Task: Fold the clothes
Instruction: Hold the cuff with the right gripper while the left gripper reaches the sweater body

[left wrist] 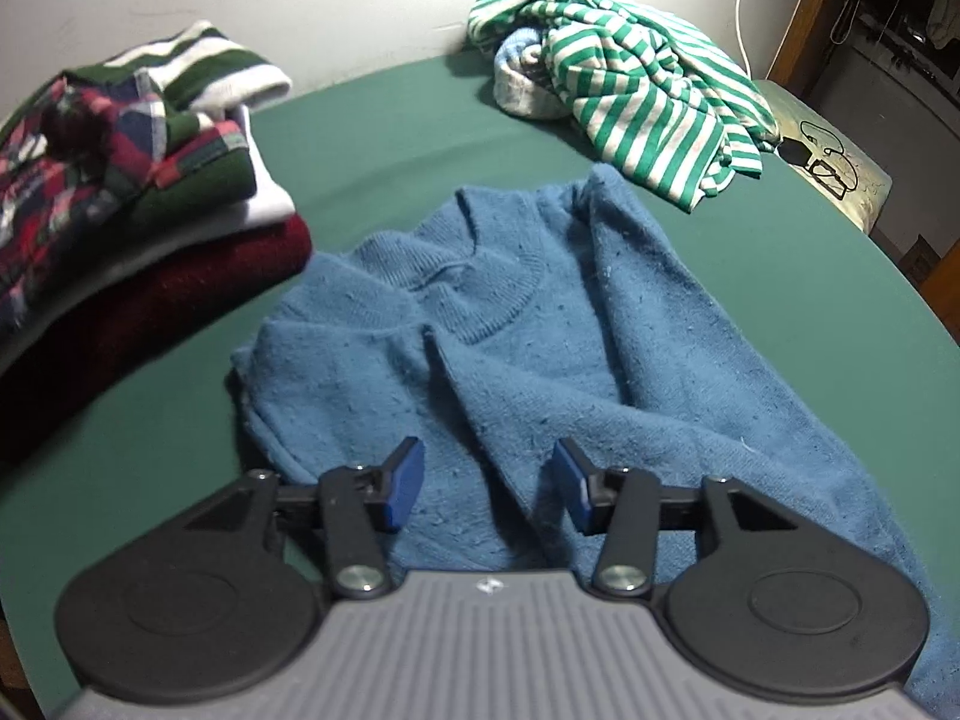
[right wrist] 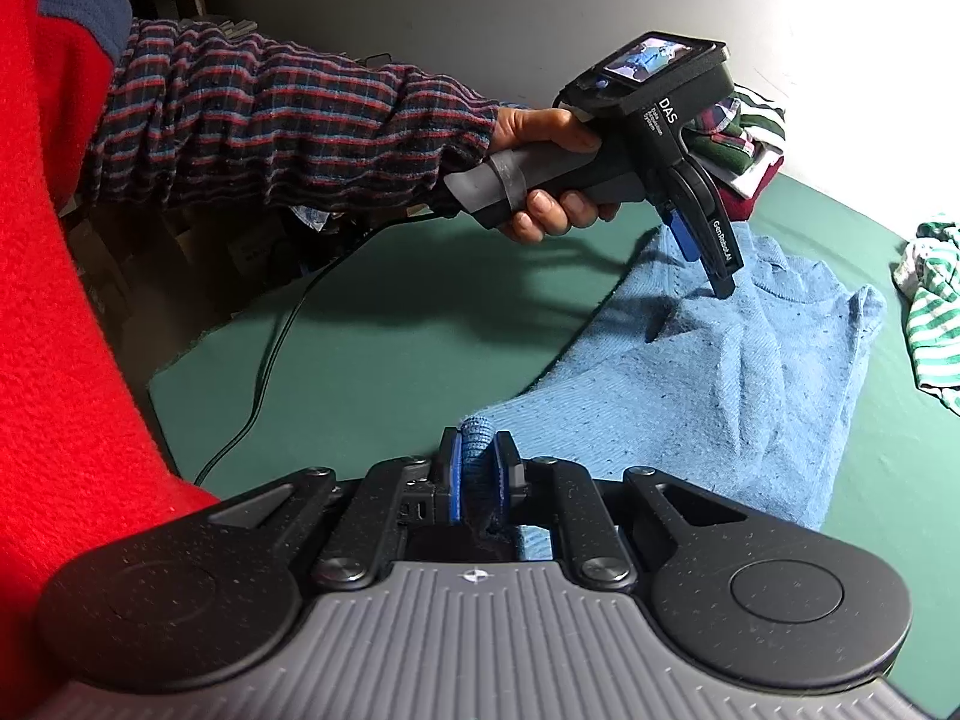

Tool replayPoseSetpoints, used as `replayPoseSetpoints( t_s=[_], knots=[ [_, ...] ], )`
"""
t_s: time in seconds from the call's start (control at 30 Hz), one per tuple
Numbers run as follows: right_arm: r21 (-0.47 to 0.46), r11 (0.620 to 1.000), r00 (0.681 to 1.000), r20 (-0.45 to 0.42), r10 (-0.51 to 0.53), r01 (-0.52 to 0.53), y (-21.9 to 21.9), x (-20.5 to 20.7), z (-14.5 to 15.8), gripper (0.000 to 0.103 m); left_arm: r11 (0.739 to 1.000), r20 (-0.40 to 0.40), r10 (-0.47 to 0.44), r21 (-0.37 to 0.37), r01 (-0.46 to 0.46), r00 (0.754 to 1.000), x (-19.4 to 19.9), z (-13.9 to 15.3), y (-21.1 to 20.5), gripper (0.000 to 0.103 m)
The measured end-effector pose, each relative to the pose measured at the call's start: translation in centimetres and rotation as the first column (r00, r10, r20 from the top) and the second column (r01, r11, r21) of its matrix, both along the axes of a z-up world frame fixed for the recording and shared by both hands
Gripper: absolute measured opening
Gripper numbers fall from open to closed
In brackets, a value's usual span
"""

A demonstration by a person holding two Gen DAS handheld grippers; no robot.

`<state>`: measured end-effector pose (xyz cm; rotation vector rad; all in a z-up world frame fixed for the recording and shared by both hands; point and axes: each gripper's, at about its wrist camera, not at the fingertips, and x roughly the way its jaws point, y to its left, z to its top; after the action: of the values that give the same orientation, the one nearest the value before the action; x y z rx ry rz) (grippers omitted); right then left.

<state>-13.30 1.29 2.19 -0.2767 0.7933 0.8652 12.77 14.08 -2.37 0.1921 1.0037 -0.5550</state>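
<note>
While the blue knitted sweater [left wrist: 540, 336] lies rumpled across the green-covered desk [left wrist: 384, 138], collar toward the far side, the left tool [left wrist: 486, 483] hangs just above its body, blue-padded fingers [left wrist: 405, 483] spread wide, nothing between them. Right tool [right wrist: 478, 474]: pads pressed narrow on a bunched ribbed edge of the sweater, at the near end of the garment, cloth lifted slightly off the desk. Right wrist view shows a hand [right wrist: 546, 171] in a striped sleeve [right wrist: 288, 126] gripping the left tool's handle, tip pointed down at the sweater's upper part. Folded stack of plaid, white and dark red garments [left wrist: 120, 192] at far left. Crumpled green-and-white striped shirt [left wrist: 630, 96] at far right, apart from the sweater.
</note>
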Motion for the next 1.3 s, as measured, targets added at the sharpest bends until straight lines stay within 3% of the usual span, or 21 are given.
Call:
replayPoseSetpoints(
  t_s=[0.13,0.27,0.4,0.47,0.57,0.73,0.87,1.13,1.23,1.3],
  knots=[
    [0.002,1.000,1.000,0.001,0.001,-0.001,0.0,0.2,-0.2,0.011,1.000,-0.018,0.008,-0.022,-0.008,1.000,0.3,-0.3,-0.8,0.037],
    [0.008,1.000,1.000,0.009,-0.009,0.009,-0.3,0.0,0.1,0.011,0.998,-0.048,0.028,-0.060,-0.031,0.998,0.7,-0.5,-1.0,0.031],
    [0.038,0.999,1.000,0.025,-0.013,0.012,-0.9,-0.5,1.2,0.011,0.994,-0.050,0.055,-0.094,-0.060,0.997,0.4,0.1,-0.3,0.006],
    [0.052,0.999,0.999,0.031,-0.013,0.012,-1.2,-0.5,1.5,0.011,0.992,-0.040,0.065,-0.101,-0.069,0.997,0.2,0.6,0.1,0.005],
    [0.084,0.996,0.999,0.039,-0.023,0.020,-2.1,-0.3,2.4,0.011,0.992,-0.066,0.074,-0.101,-0.080,0.995,0.3,1.1,0.9,0.009],
    [0.114,0.992,0.993,0.100,-0.057,0.045,-3.8,0.4,4.7,0.011,0.997,-0.058,0.061,-0.045,-0.064,0.996,-0.3,1.2,1.9,0.053],
    [0.119,0.991,0.986,0.152,-0.075,0.057,-4.7,0.9,6.1,0.011,0.998,-0.123,0.040,-0.043,-0.046,0.992,-0.6,0.2,1.4,0.057],
    [0.105,0.993,0.981,0.181,-0.070,0.051,-4.8,1.1,6.7,0.011,0.984,-0.216,0.052,-0.158,-0.087,0.975,0.1,0.1,0.4,0.065],
    [0.120,0.991,0.980,0.181,-0.077,0.056,-5.1,0.7,6.8,0.011,0.985,-0.192,0.061,-0.145,-0.090,0.979,0.1,0.3,0.1,0.063],
    [0.130,0.989,0.979,0.182,-0.088,0.064,-5.4,0.5,6.9,0.011,0.987,-0.166,0.068,-0.131,-0.090,0.984,0.0,0.5,-0.2,0.053]
  ],
)
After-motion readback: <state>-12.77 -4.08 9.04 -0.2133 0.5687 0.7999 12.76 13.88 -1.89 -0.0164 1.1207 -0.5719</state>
